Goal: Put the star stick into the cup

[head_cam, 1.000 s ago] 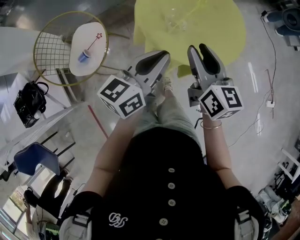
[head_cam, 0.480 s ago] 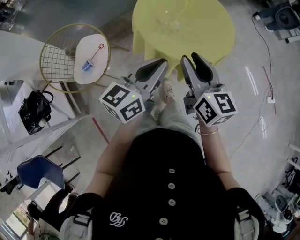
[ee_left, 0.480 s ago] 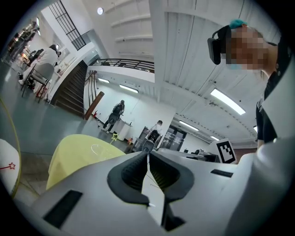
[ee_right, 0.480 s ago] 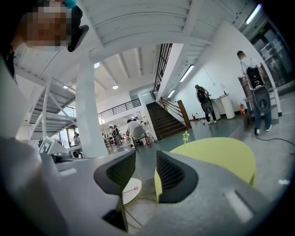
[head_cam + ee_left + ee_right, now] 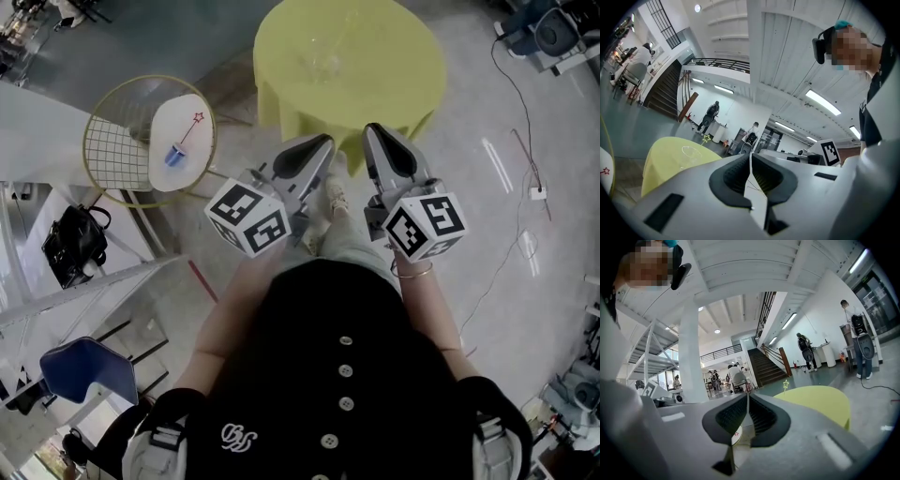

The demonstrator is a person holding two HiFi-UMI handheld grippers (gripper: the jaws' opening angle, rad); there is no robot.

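A red star stick (image 5: 190, 130) leans in a small blue cup (image 5: 174, 155) on a white side table (image 5: 167, 117) far to the left. On the round yellow table (image 5: 394, 66) ahead stands a clear cup (image 5: 323, 61); in the left gripper view a yellow star (image 5: 706, 138) shows above this cup (image 5: 689, 151). My left gripper (image 5: 323, 142) is shut and empty, held in the air short of the yellow table. My right gripper (image 5: 373, 131) hangs beside it; its jaws have just been closing with nothing between them and now meet (image 5: 747, 397).
A gold wire chair (image 5: 112, 145) rings the white side table. A black bag (image 5: 75, 244) and a blue chair (image 5: 80, 370) stand at the left. Cables (image 5: 525, 187) lie on the floor at the right. People stand far off by the staircase (image 5: 768, 364).
The right gripper's jaws have gone from wide open to shut. Both grippers sit a little lower in the head view, and more of the yellow table shows.
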